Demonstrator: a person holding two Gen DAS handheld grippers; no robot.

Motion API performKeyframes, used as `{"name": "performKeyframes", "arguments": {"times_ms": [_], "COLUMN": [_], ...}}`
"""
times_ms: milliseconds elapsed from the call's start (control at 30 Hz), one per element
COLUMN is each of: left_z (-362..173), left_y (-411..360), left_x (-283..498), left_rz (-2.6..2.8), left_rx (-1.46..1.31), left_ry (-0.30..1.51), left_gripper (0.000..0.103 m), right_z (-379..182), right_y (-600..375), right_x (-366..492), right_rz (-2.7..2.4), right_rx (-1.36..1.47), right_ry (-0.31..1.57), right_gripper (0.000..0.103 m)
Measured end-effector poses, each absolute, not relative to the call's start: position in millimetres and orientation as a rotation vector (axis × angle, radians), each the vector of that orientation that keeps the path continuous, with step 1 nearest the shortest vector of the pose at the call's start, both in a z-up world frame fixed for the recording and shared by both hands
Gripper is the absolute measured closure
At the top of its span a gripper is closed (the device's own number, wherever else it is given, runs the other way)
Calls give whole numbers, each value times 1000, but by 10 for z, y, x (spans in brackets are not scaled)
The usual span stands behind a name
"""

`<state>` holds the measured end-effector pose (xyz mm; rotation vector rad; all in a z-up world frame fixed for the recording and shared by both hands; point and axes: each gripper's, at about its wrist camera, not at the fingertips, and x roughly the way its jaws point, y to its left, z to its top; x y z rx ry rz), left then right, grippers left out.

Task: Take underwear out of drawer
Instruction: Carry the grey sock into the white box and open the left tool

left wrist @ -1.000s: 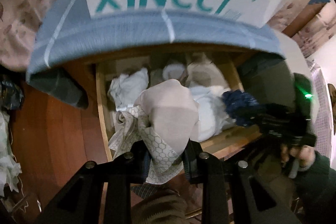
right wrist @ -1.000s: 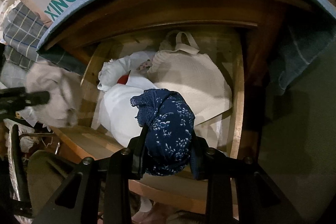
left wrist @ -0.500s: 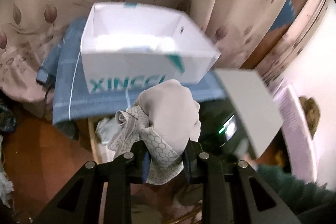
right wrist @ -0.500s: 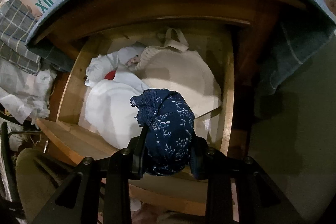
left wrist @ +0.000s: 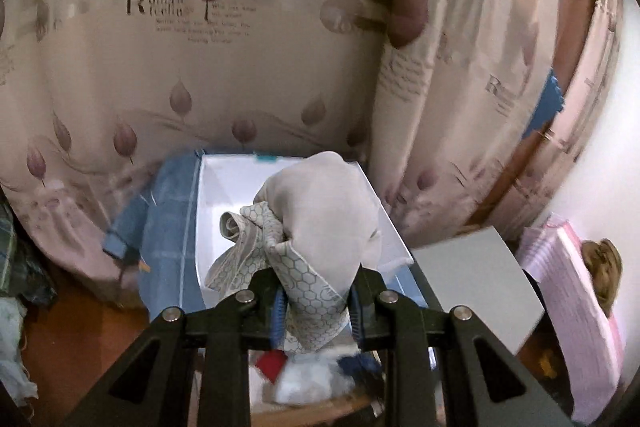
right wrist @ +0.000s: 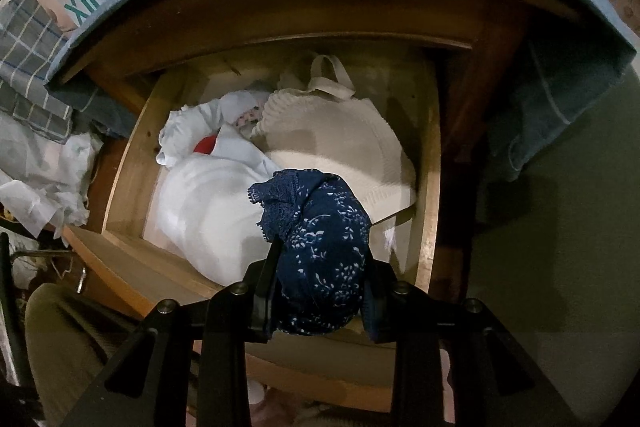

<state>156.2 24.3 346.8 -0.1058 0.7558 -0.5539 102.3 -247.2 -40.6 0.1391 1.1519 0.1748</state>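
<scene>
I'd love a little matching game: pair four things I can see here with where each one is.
Things:
1. beige underwear
2. navy underwear
3. cream knit
4. shoebox

Places:
A. lying in the drawer
B. in the right gripper
C. on the blue cloth
D. in the left gripper

Pairs: 1-D, 2-B, 3-A, 4-C

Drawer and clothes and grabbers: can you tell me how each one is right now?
Wooden drawer: pulled open, clothes inside.
Left gripper: shut on the beige hexagon-print underwear, held up in front of the box.
Right gripper: shut on the navy floral lace underwear, above the drawer.
White shoe box: open top, standing on blue cloth.
White garments: lying crumpled in the drawer.
Cream knit garment: lying in the drawer.
</scene>
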Motion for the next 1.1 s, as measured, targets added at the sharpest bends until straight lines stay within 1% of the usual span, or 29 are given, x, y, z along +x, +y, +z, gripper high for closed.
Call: {"name": "performKeyframes", "arguments": {"times_ms": [100,200,467,567,833,1000,1033,1100], "left_z": [3434,3310,2750,2512,2135,2024,2013,2002], "left_y": [158,62,-180,-174,-168,-141,-121,-76], "left_x": [1786,2026,2548,2730,2897,2908,2913,2919], "left_rz": [-512,-483,-406,-361,-280,-256,-254,-253], "left_rx": [-104,-114,-60,-79,-24,-32,-45,-73], "left_ry": [732,750,822,862,919,948,954,957], "left_gripper": [78,78,78,78,78,77,75,74], "right_z": [-402,-377,-358,-358,-347,-347,-342,-346], "right_y": [-2458,-2467,-2506,-2541,-2535,-2525,-2526,-2523], "right_x": [1020,1002,1002,999,1003,1009,1007,1012], "right_rz": [168,165,181,188,220,223,224,222], "right_rx": [134,137,163,182,193,194,194,196], "right_ry": [1147,1130,1114,1111,1100,1102,1102,1101], "right_gripper": [73,73,73,73,73,73,73,73]}}
